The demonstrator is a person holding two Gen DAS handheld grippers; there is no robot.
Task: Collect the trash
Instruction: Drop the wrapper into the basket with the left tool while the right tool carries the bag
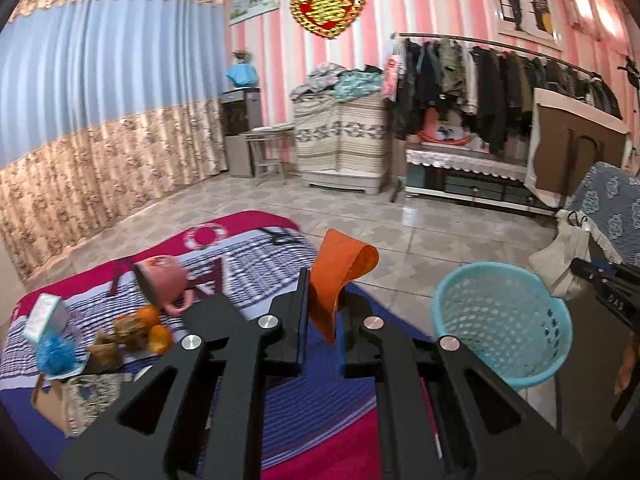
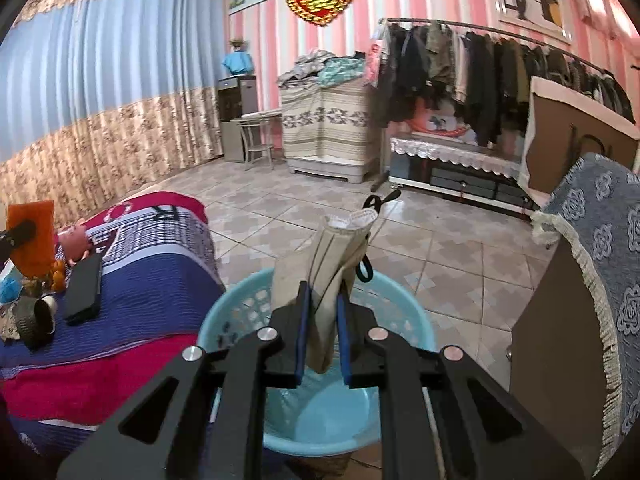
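Bed (image 1: 256, 256): covered with a striped red, blue and white blanket, filling the left of both views.
Clutter on bed: a small white and green box (image 1: 42, 314), a blue mesh puff (image 1: 54, 352), brown crumpled wrappers (image 1: 120, 338), two oranges (image 1: 154, 326) and a pink cup (image 1: 162, 284) lying on its side, all close together at the left.
Black flat case (image 2: 84, 288): lies on the blanket, just beside a dark roll (image 2: 34, 318) with a white core.
Left gripper (image 1: 322, 312): clenched on an orange wrapper (image 1: 340, 270), which stands up between the fingers and curls over at the top; held above the edge of the bed, left of the basket.
Basket (image 1: 502, 320): light blue plastic with perforated walls, standing on the tiled floor beside the bed.
Right gripper (image 2: 322, 316): clasped on a beige paper bag (image 2: 334, 256) with black handles, folded narrow and upright; held directly over the basket's mouth, its lower end hanging inside the rim.
Chair cover (image 2: 592, 232): blue patterned fabric with a fringe, at the far right.
Back wall: pink stripes, a clothes rack (image 1: 500, 76) full of dark garments.
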